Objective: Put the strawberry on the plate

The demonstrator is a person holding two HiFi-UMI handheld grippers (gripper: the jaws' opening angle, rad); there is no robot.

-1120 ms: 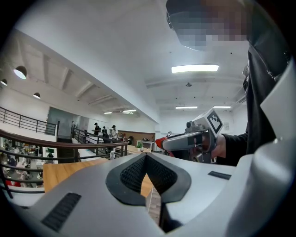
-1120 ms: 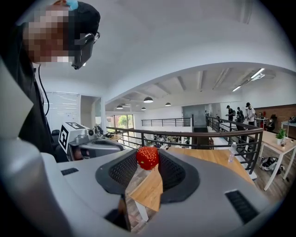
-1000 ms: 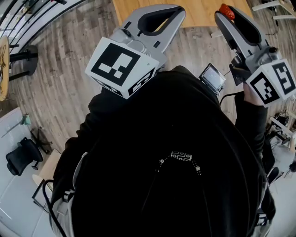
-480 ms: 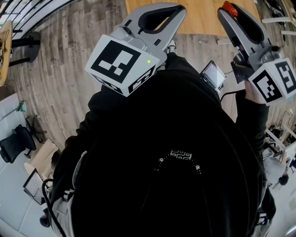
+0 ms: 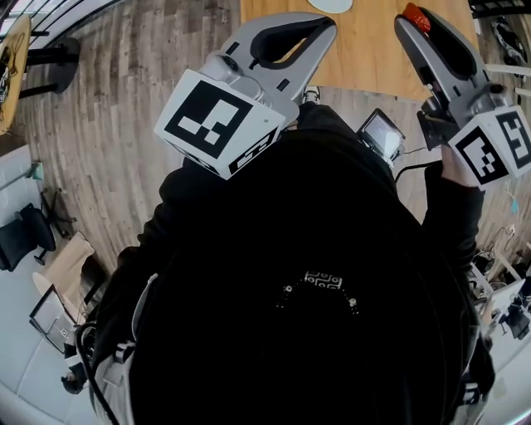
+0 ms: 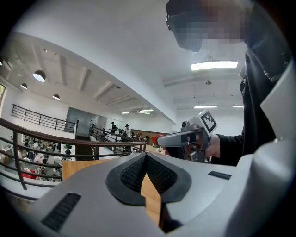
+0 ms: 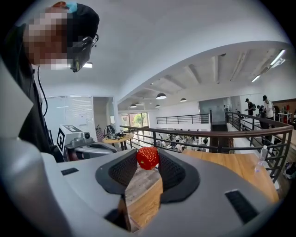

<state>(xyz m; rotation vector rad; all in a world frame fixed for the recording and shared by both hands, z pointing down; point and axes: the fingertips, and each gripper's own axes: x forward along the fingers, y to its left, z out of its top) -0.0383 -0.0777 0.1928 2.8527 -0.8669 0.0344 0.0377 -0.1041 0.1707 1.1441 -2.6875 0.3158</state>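
Note:
A red strawberry (image 7: 148, 157) is pinched between the pad tips of my right gripper (image 7: 148, 159), held up in the air. The head view shows that strawberry (image 5: 413, 17) at the tip of the right gripper (image 5: 408, 21), over the wooden table (image 5: 369, 50). Only a pale sliver of the plate (image 5: 330, 4) shows, at the top edge on the table. My left gripper (image 5: 325, 21) hovers at the table's near edge, with its jaws (image 6: 145, 155) closed tip to tip on nothing. In the left gripper view the right gripper (image 6: 185, 139) is off to the right.
The person's dark torso fills the lower head view, with a small screen device (image 5: 382, 134) beside it. Plank floor (image 5: 124, 124) lies to the left, with an office chair (image 5: 21, 236) further out. A railing (image 7: 208, 134) and distant people stand beyond the table.
The table has slid further into the head view, and the plate's rim has appeared at the top edge. Both grippers keep their pose, and the strawberry stays pinched.

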